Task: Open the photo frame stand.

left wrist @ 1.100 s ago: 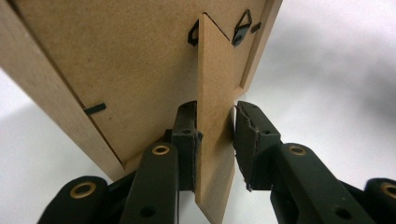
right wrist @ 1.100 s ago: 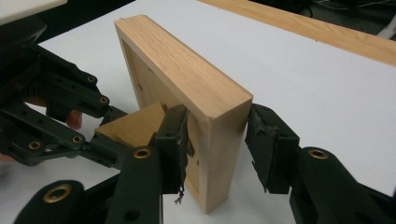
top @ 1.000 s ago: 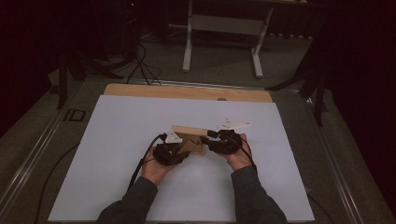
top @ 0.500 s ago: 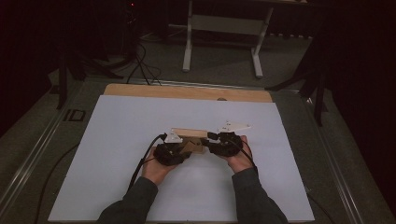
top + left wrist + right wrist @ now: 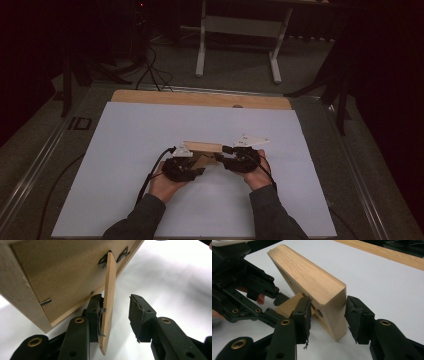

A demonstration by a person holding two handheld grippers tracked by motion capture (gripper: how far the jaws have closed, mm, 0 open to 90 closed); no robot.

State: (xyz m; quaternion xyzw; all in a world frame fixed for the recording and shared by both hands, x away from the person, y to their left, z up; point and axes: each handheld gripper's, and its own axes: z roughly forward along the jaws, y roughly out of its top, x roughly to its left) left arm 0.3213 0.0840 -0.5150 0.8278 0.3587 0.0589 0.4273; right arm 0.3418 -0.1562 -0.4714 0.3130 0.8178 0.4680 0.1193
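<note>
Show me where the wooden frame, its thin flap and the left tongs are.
Wooden frame (image 5: 312, 277): right gripper view, top edge face.
Flap (image 5: 109, 302): left gripper view, middle of its face.
Left tongs (image 5: 116, 312): left gripper view, between the tips.

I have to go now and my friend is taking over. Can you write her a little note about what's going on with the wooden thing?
Left tool: open, jaws on either side of the thin flap hinged to the back of the wooden frame; one pad touches it.
Right tool: open around the frame's end, not squeezing.
Frame stands tilted on its edge on the white sheet, between both tools.
Done: frame propped up, flap swung out.
Left, probably: grip the flap and set the frame standing.
</note>
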